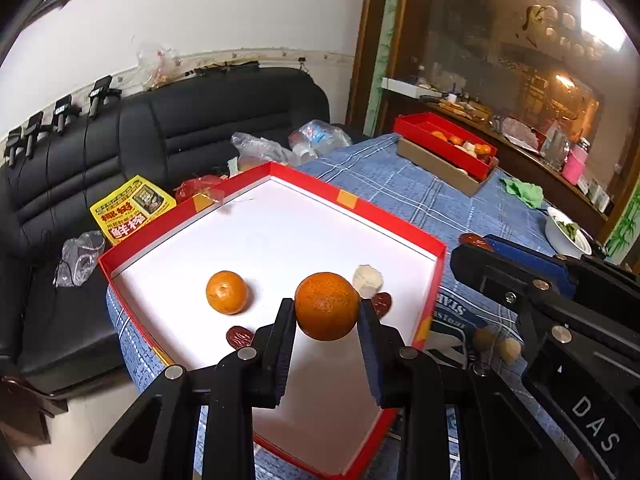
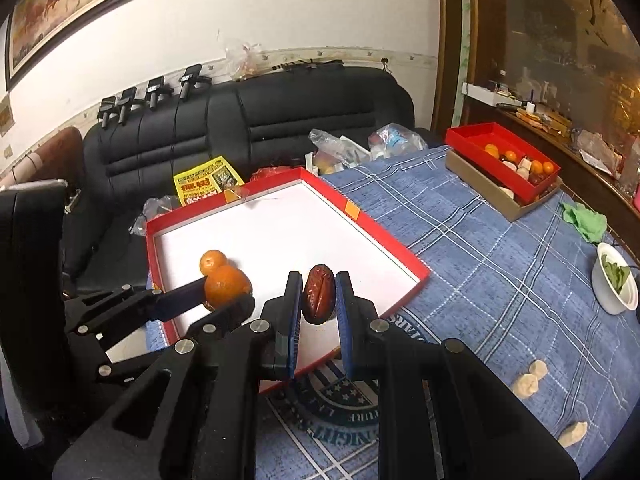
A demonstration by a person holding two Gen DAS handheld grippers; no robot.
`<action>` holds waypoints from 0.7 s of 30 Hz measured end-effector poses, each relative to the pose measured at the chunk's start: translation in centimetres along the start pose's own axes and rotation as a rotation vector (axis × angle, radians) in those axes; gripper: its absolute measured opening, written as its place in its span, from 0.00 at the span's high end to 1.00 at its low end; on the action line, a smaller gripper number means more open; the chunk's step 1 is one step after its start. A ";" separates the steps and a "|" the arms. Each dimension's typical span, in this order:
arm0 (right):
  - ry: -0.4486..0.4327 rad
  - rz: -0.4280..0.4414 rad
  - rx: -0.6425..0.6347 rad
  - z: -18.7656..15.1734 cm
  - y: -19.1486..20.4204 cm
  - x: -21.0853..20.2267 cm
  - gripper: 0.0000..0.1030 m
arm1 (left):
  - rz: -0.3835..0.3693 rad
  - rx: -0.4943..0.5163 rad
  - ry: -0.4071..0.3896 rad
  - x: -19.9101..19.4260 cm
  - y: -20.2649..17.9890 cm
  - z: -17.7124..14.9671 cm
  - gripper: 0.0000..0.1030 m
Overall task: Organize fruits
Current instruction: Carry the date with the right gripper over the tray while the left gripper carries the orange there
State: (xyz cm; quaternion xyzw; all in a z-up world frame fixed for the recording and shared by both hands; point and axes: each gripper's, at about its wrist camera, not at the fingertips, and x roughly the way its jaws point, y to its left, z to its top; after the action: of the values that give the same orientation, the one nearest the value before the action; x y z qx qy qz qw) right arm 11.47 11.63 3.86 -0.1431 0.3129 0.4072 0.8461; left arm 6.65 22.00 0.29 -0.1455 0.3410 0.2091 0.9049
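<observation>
Below both grippers lies the red tray (image 1: 434, 258). Left gripper (image 1: 326, 312) clamps an orange (image 1: 326, 306); right gripper (image 2: 319, 298) pinches a red date (image 2: 318, 294). Releasing high could roll the orange into fruit ahead of it.

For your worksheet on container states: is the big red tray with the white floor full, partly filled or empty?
Partly filled. The red tray holds a loose orange, two dates and a pale piece; most of its floor is bare.
</observation>
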 end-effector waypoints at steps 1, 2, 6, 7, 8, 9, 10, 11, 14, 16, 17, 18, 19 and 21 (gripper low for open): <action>0.002 0.000 -0.003 0.1 0.0 0.2 0.85 | 0.005 -0.004 0.003 0.3 0.2 0.1 0.71; 0.005 -0.001 -0.006 0.2 0.1 0.4 0.85 | 0.011 -0.009 0.008 0.6 0.4 0.2 0.71; 0.015 -0.002 -0.016 0.8 0.1 1.6 0.85 | 0.024 -0.026 0.028 1.7 1.2 0.3 0.71; 0.020 -0.002 -0.018 1.0 0.1 1.9 0.85 | 0.025 -0.030 0.032 1.9 1.4 0.3 0.71; 0.025 -0.001 -0.022 1.2 0.1 2.3 0.85 | 0.028 -0.034 0.036 2.1 1.5 0.4 0.71; 0.029 -0.002 -0.026 1.3 0.1 2.6 0.85 | 0.030 -0.037 0.040 2.4 1.7 0.4 0.71; 0.033 -0.002 -0.029 1.5 0.1 3.1 0.85 | 0.032 -0.040 0.044 2.6 1.9 0.5 0.71; 0.036 -0.001 -0.031 1.6 0.1 3.4 0.85 | 0.034 -0.043 0.047 2.8 2.0 0.5 0.71; 0.050 0.002 -0.035 1.9 0.2 4.4 0.85 | 0.042 -0.047 0.055 3.2 2.3 0.5 0.71; 0.060 0.004 -0.035 2.0 0.2 5.1 0.85 | 0.046 -0.050 0.059 3.5 2.6 0.6 0.71; 0.065 0.004 -0.035 2.0 0.2 5.4 0.85 | 0.049 -0.051 0.062 3.7 2.7 0.6 0.71; 0.071 0.004 -0.035 2.1 0.2 5.8 0.85 | 0.052 -0.052 0.065 3.9 2.8 0.7 0.71; 0.075 0.003 -0.035 2.2 0.2 6.1 0.85 | 0.053 -0.053 0.068 4.0 2.9 0.7 0.71; 0.087 0.003 -0.034 2.3 0.2 6.8 0.85 | 0.056 -0.054 0.076 4.5 2.9 0.8 0.71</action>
State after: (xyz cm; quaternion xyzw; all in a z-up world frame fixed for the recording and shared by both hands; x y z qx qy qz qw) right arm 15.50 16.94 1.18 -0.1746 0.3424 0.4071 0.8286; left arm 8.72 26.10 -2.54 -0.1680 0.3733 0.2378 0.8808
